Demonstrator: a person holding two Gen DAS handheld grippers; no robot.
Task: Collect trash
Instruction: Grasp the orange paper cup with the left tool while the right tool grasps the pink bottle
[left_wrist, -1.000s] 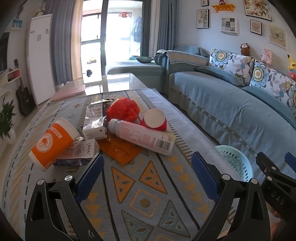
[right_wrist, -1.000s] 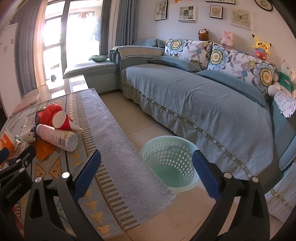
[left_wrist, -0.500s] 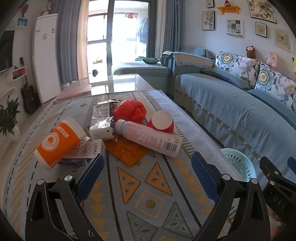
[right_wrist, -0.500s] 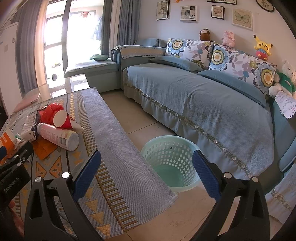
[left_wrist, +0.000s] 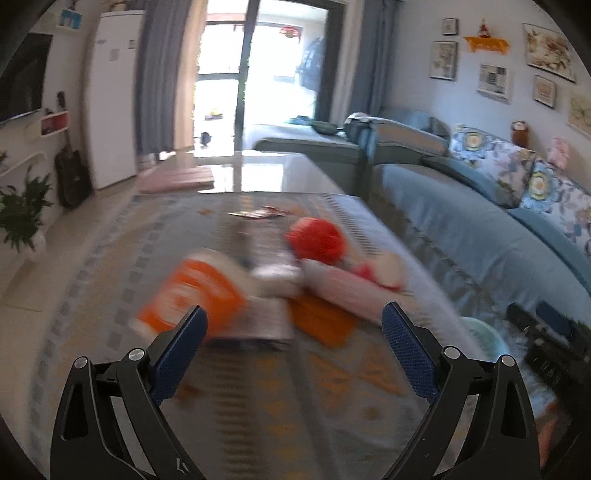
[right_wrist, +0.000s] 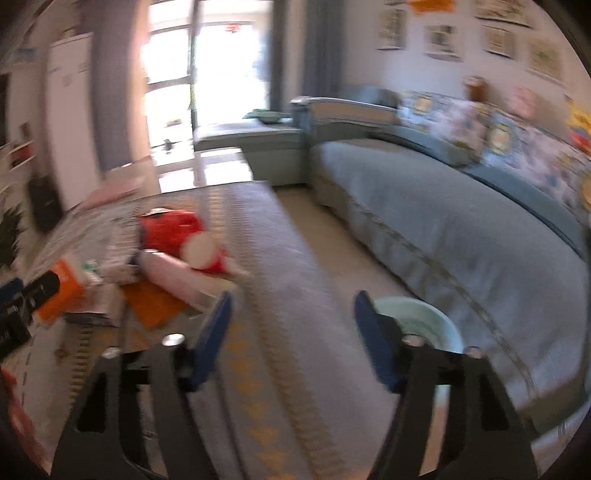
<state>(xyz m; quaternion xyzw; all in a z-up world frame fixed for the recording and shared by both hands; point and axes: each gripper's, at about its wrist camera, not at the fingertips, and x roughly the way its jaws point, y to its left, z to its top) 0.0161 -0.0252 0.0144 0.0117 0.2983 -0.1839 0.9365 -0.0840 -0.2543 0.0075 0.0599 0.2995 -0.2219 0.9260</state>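
Note:
A blurred heap of trash lies on the patterned table cloth: an orange paper cup, a pale pink bottle, a red crumpled bag, a red-and-white cup and an orange wrapper. My left gripper is open just short of the heap, its left finger beside the orange cup, nothing between the pads. My right gripper hangs over the table's right part, its jaws closing with nothing between them. The pink bottle lies to its left. A mint basket stands on the floor behind its right finger.
A blue-covered sofa with flowered cushions runs along the right, with a strip of tiled floor between it and the table. A white cabinet and a plant stand at the left, a bright balcony door behind.
Both views have gone blurry with motion. The left gripper has moved in close to the trash heap. The right gripper has swung left toward the table, and its fingers stand much narrower than before.

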